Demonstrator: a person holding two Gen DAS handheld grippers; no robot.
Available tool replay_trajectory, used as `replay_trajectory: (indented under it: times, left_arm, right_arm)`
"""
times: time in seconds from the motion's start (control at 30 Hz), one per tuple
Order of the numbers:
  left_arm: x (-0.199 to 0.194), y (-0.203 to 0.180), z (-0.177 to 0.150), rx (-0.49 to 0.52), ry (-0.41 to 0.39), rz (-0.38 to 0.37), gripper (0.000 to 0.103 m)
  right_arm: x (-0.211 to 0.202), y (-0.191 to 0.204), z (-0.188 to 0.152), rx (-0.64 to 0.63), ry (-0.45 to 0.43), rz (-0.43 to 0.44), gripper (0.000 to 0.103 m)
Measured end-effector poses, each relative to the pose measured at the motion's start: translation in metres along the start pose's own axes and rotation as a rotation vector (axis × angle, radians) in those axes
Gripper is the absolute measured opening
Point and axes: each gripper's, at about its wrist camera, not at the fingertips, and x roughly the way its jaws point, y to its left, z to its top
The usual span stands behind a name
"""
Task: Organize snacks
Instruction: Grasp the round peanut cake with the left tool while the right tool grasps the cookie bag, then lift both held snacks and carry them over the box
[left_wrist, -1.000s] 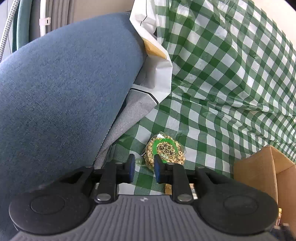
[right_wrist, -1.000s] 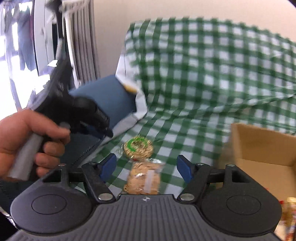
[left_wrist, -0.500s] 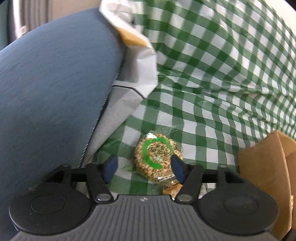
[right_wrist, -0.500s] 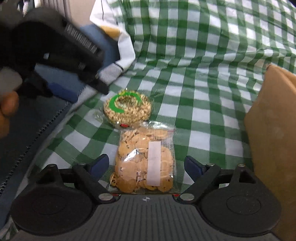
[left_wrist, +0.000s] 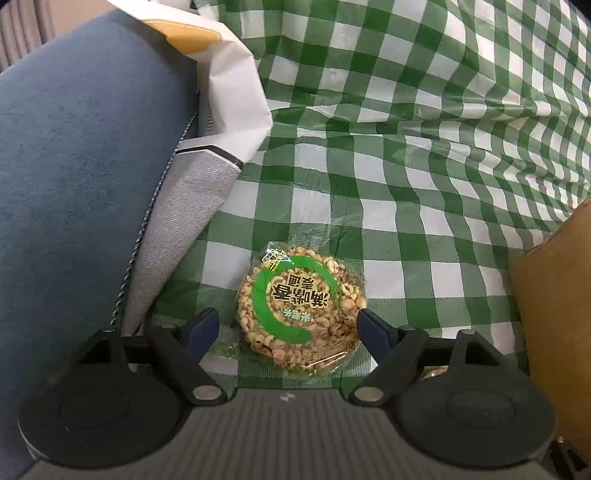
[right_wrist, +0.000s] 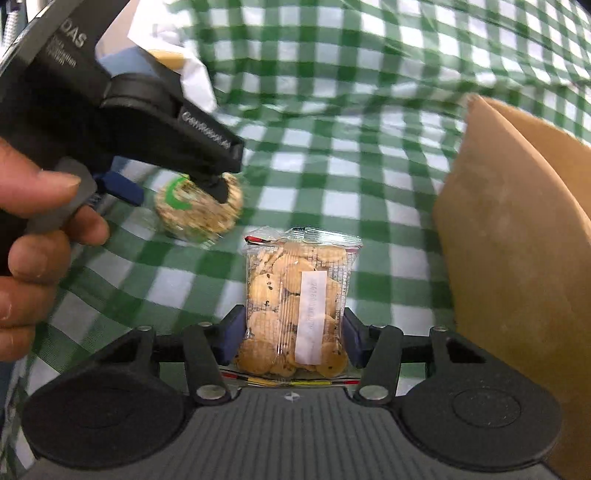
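While the round peanut snack (left_wrist: 301, 308) lies flat on the green checked cloth (left_wrist: 424, 155), the left gripper (left_wrist: 284, 325) sits low around it. Its jaws are opening wide, with one blue finger on each side of the snack, and the pads do not press on it yet.

Just beside that snack lies the clear bag of small cookies (right_wrist: 297, 304). The right gripper (right_wrist: 291, 338) has this bag between its fingers, and its jaws are closing. The blue pads look right up against the bag's sides, so the grip seems just about made.

A brown cardboard box (right_wrist: 517, 236) stands close on the right, and it is likely where the snacks should go. A blue cushion (left_wrist: 81, 155) and a white paper bag (left_wrist: 236, 92) lie to the left. A hand (right_wrist: 33, 236) holds the left gripper's handle.

One second ago the left gripper was nearly shut and farther from the round snack. Now it is wide and down around it. The right gripper was wide and higher up; now it is lower and narrow around the cookies. Both look ready to lift.
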Motion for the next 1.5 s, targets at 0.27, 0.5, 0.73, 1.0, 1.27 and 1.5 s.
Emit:
replay_trajectory:
  times: [0.27,0.5,0.73,1.0,1.27,1.5]
  left_arm:
    - [0.006,-0.011,0.002,0.037,0.005,0.008,0.093]
    - [0.01,-0.013,0.004,0.035,0.01,0.019,0.093]
    - [0.019,-0.015,0.003,0.054,0.028,0.035,0.093]
    - [0.025,-0.014,0.002,0.061,0.034,0.046,0.093]
    - [0.02,-0.018,0.001,0.045,0.009,0.06,0.083]
    - [-0.023,-0.018,-0.006,0.037,-0.052,0.069,0.083]
  right_arm:
    - [0.01,-0.007,0.005,0.042,0.006,0.026,0.069]
    - [0.016,-0.006,0.006,0.044,0.011,0.012,0.07]
    - [0.014,-0.011,0.007,0.059,-0.001,0.009,0.068]
    - [0.012,-0.012,0.006,0.065,-0.009,0.02,0.058]
    - [0.002,-0.014,0.005,0.07,-0.031,0.031,0.055]
    - [-0.034,-0.014,0.009,0.031,-0.093,0.065,0.053]
